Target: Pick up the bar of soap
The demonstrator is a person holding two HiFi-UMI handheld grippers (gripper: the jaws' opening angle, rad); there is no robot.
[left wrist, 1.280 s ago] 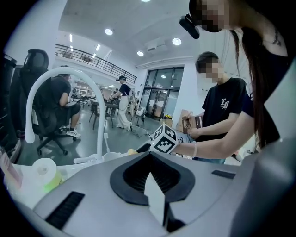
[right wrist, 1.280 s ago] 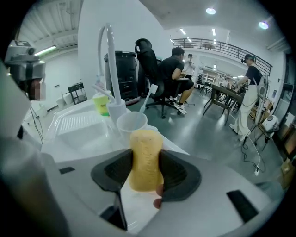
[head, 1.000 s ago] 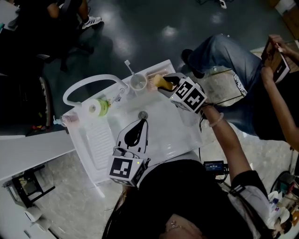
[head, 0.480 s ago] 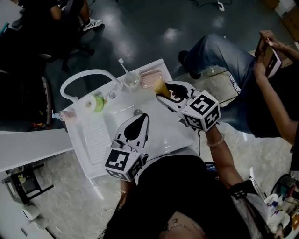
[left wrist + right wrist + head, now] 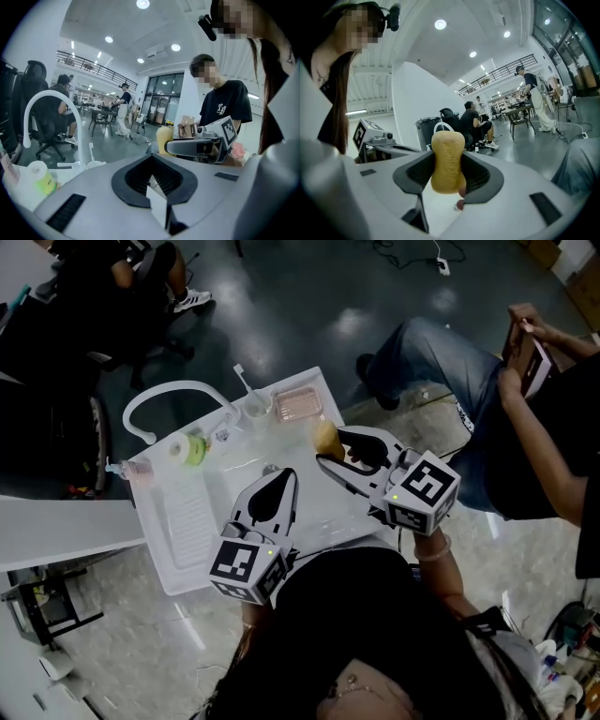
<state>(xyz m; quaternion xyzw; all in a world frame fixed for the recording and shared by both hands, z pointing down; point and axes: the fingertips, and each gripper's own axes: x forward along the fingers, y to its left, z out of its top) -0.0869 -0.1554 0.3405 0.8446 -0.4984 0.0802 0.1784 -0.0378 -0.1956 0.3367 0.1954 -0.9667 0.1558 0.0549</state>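
Note:
The yellow bar of soap (image 5: 326, 439) is held upright at the tip of my right gripper (image 5: 330, 447), above the right side of the white sink (image 5: 187, 521). In the right gripper view the soap (image 5: 447, 161) stands clamped between the dark pads, and the gripper (image 5: 448, 174) is shut on it. The left gripper view shows the soap (image 5: 164, 138) ahead. My left gripper (image 5: 287, 476) hovers over the sink's near rim with its jaws together and nothing in them (image 5: 152, 158).
An empty pink soap dish (image 5: 298, 404) sits at the sink's far right corner, beside a cup with a toothbrush (image 5: 255, 407). A white arched faucet (image 5: 169, 395) and a green-capped item (image 5: 192, 450) stand at the far left. A seated person's legs (image 5: 441, 352) are to the right.
My right gripper has carried the soap away from the soap dish, back toward me and to the right. The left gripper has barely moved.

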